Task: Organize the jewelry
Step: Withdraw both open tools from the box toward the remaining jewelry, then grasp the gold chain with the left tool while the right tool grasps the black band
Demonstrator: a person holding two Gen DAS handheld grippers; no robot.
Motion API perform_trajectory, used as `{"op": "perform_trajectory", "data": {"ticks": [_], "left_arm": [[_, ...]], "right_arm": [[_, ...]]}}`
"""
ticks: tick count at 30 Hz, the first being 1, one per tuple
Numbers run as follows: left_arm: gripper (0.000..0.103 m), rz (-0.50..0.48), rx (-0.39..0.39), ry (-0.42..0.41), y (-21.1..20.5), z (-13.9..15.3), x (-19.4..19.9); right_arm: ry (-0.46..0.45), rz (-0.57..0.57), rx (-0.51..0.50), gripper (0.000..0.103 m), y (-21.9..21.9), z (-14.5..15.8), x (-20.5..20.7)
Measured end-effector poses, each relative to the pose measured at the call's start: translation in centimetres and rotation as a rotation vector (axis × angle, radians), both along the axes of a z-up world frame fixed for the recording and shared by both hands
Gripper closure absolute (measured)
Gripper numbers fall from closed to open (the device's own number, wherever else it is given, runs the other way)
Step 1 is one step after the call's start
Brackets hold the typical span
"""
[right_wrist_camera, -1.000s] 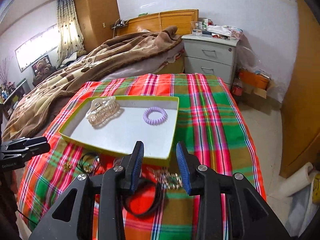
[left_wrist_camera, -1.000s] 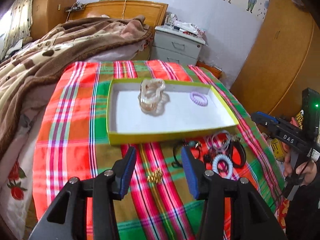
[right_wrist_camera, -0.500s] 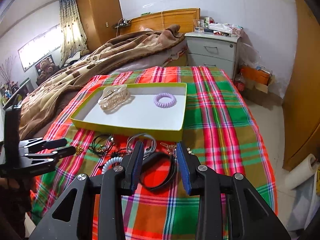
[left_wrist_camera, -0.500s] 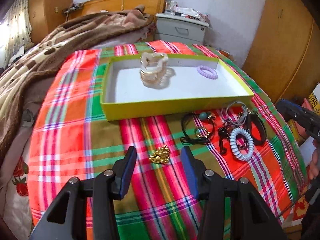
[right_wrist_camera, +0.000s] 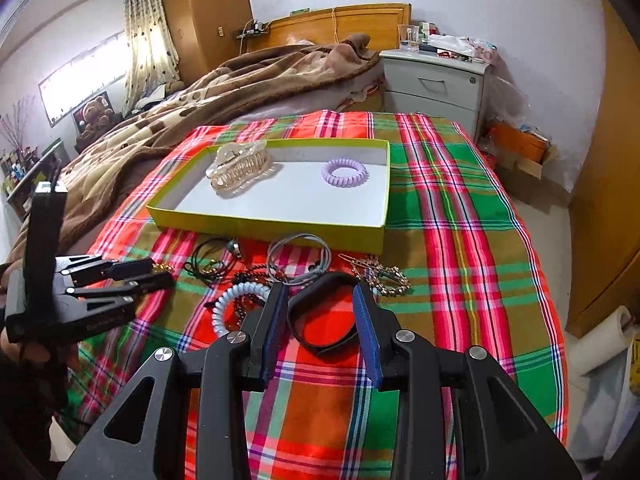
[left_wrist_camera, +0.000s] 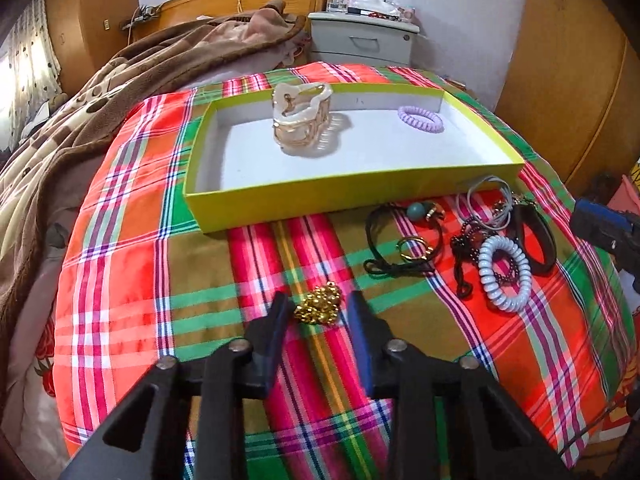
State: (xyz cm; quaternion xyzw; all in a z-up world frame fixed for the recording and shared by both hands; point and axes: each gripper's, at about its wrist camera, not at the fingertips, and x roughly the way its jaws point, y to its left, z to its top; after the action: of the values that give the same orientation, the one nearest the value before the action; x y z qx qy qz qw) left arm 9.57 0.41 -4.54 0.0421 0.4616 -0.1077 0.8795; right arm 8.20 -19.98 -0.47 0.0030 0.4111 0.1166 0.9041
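Left jaws [left_wrist_camera: 318, 306]: mine, closing around the gold chain [left_wrist_camera: 319, 305]; the pads look just short of it, though I can't be sure.
Right jaws [right_wrist_camera: 320, 300]: mine, parted, astride the black band [right_wrist_camera: 324, 326], not pressing it.
Gold chain: on the plaid cloth [left_wrist_camera: 132, 264], near the bed's front edge.
Tray [left_wrist_camera: 320, 196]: yellow-green, mid-bed, holding a hair claw [left_wrist_camera: 301, 118] and a lilac coil tie [left_wrist_camera: 421, 118].
Loose pile: pale coil tie [left_wrist_camera: 505, 272], cords and rings by the tray's front right corner.
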Motion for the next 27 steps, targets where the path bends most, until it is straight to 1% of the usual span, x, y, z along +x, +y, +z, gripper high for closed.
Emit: {"op": "perform_trajectory", "data": {"ticks": [1, 4, 11, 16, 22, 27], "left_arm": [[0.079, 0.004, -0.002, 0.000, 0.1, 0.0, 0.1], [0.084, 0.013, -0.003, 0.001, 0.4, 0.0, 0.1], [0.085, 0.015, -0.020, 0.005, 0.6, 0.1, 0.2], [0.085, 0.037, -0.068, 0.006, 1.4, 0.2, 0.2], [0.085, 0.048, -0.085, -0.018, 1.9, 0.9, 0.0], [0.085, 0.043, -0.101, -0.023, 2.0, 1.3, -0.2]], "right_arm": [[0.005, -0.004, -0.001, 0.068, -0.1, -0.1, 0.1], [0.018, -0.026, -0.005, 0.068, -0.5, -0.5, 0.3], [0.057, -0.083, -0.031, 0.068, -1.3, -1.4, 0.6], [0.082, -0.096, -0.028, 0.068, -1.6, -1.9, 0.9], [0.114, -0.096, -0.022, 0.068, -1.6, -2.7, 1.4], [0.117, -0.091, -0.032, 0.068, -1.3, -2.9, 1.8]]}}
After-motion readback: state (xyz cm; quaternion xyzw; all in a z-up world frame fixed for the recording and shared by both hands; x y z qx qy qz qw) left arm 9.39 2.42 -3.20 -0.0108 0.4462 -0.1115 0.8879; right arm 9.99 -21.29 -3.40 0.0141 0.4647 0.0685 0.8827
